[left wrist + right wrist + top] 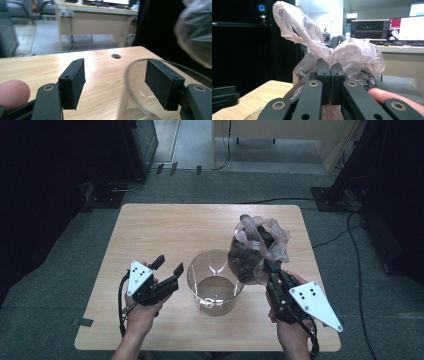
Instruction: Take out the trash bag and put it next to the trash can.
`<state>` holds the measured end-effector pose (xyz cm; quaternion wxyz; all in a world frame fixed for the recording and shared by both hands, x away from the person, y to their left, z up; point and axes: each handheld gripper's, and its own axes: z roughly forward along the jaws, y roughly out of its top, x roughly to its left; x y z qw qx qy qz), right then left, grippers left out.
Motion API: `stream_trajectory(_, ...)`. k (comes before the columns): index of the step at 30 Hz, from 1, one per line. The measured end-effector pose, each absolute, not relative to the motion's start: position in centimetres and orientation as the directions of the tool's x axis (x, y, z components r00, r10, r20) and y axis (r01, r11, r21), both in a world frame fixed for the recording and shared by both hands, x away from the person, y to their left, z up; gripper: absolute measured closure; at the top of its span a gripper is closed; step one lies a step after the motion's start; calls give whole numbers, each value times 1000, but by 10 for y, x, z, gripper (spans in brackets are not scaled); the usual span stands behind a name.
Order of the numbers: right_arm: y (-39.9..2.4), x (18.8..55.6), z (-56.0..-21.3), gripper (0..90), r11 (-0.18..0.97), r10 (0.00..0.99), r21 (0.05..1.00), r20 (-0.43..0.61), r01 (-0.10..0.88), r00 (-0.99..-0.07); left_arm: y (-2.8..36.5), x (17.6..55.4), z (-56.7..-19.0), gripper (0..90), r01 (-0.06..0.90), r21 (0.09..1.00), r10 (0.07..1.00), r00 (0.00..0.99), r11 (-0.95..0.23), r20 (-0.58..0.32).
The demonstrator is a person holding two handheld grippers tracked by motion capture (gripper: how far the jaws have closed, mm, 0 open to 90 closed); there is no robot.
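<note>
From above, we see a wooden surface (165,232) with a clear glass bowl (215,282) near its front centre. The bowl stands upright and we see nothing in it.

The left hand-held gripper (166,265) sits just left of the bowl, held by the left hand (141,312). Its jaws are spread wide and hold nothing. In the left gripper view, we see the left hand-held gripper (115,85) with its two black pads (75,83) well apart; the bowl's rim (140,62) curves in front of the right-hand pad, and bare wood lies between the jaws. We cannot tell whether that pad touches the glass. A fingertip (12,93) shows at the lower left.

The right hand-held gripper (267,266) is right of the bowl, held by the right hand (292,330). Its jaws are closed on a crumpled pinkish plastic bag (260,247), which sits just beside the bowl's right rear side and holds dark contents we cannot identify. In the right gripper view, we see the right hand-held gripper (330,67) with its jaws pressed together, pinching the film of the bag (312,47), which billows up above them.

Beyond the surface we see grey carpet (250,185), cables (350,235), and a desk (402,60) with monitors (387,27).
</note>
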<state>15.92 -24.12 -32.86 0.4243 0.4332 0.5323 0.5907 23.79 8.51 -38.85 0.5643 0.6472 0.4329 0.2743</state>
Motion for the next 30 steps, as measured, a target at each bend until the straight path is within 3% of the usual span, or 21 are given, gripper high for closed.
stream_trajectory(8, -253, 170, -337, 900, -59, 978, 998, 53, -26, -203, 122, 253, -414, 303, 291, 956, 940, 317, 30, -126)
stream_trajectory(13, -258, 183, -350, 900, -56, 984, 998, 58, 15, -170, 149, 269, -449, 274, 391, 920, 967, 222, 28, -124)
stream_trajectory(20, -263, 194, -362, 900, -56, 987, 997, 62, 44, -151, 166, 271, -470, 214, 478, 878, 969, 222, -11, -109)
stream_trajectory(30, -280, 203, -370, 900, -84, 992, 995, 88, 56, -89, 190, 267, -507, 199, 573, 819, 981, 179, -40, -77)
